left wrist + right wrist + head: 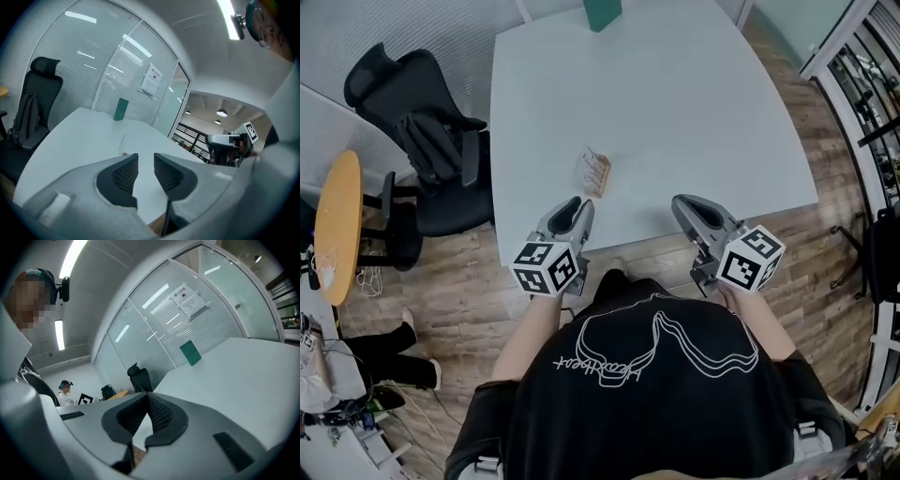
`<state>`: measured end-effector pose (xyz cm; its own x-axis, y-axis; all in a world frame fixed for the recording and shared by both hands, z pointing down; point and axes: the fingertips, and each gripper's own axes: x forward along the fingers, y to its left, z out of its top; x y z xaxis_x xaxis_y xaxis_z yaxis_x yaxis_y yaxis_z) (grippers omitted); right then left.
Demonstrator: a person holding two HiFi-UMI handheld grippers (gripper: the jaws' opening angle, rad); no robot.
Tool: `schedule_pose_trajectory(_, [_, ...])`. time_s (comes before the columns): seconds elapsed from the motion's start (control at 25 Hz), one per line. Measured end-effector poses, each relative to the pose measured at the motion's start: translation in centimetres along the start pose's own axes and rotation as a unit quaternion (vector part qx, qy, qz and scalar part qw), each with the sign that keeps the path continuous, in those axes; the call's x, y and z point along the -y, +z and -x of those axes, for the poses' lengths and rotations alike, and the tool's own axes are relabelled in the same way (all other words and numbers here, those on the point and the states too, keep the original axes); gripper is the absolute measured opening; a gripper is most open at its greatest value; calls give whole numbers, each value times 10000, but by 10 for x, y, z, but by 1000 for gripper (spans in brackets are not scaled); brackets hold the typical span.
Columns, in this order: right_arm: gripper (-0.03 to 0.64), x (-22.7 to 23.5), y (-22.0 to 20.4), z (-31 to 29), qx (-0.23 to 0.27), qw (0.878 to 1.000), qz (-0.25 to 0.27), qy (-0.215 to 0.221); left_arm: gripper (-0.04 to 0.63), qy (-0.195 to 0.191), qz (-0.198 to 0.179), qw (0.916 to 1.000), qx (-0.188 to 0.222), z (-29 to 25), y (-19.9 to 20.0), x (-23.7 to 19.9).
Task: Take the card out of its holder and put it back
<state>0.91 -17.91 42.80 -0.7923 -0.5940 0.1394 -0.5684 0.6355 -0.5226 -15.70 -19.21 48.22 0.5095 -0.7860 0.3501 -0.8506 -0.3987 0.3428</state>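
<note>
A small card holder [595,172] with a card in it lies on the white table [675,103], near the front edge. In the head view, my left gripper [578,205] hovers just short of the holder, a little to its near left, over the table's front edge. Its jaws stand apart with nothing between them, as the left gripper view [146,157] shows, and the holder [123,142] appears there as a thin pale shape ahead. My right gripper [683,203] hangs off to the right over the table edge. Its jaws [146,397] meet at the tips and hold nothing.
A green box [602,13] stands at the table's far edge. A black office chair [431,141] stands left of the table, with a round orange side table [339,225] further left. Metal shelving [867,84] runs along the right side. Wood floor lies below the table's front edge.
</note>
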Motion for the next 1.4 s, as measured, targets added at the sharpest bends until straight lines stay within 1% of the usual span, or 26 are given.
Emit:
schedule_pose_trajectory(0.24, [9, 11, -1, -3, -52, 9998, -70, -202, 122, 160, 203, 9994, -218, -21, -15, -32])
schedule_pose_trajectory(0.36, [9, 17, -4, -1, -74, 9995, -126, -297, 129, 247, 238, 9993, -170, -31, -18, -46])
schedule_pose_trajectory(0.52, [9, 24, -8, 0, -128, 9989, -197, -407, 129, 310, 121, 9992, -223, -45, -23, -59])
schedule_pose_trajectory(0.68, [9, 30, -13, -2, -181, 9982, -289, -488, 129, 334, 102, 9990, -286, -57, -26, -68])
schedule_pose_trajectory(0.8, [9, 33, -17, -3, -220, 9976, -359, -558, 129, 278, 122, 9990, -340, -66, -29, -71])
schedule_pose_trajectory(0.92, [9, 34, -17, -1, -181, 9975, -420, -537, 129, 253, 154, 9988, -387, -74, -32, -74])
schedule_pose_trajectory(1.08, [9, 36, -19, -2, -130, 9974, -496, -508, 129, 260, 90, 9987, -424, -82, -34, -78])
schedule_pose_trajectory(1.28, [9, 41, -19, -3, -46, 9970, -548, -552, 127, 315, -124, 9983, -475, -93, -35, -79])
schedule_pose_trajectory(1.4, [9, 44, -17, -1, 36, 9967, -545, -599, 117, 337, -179, 9976, -570, -98, -38, -79])
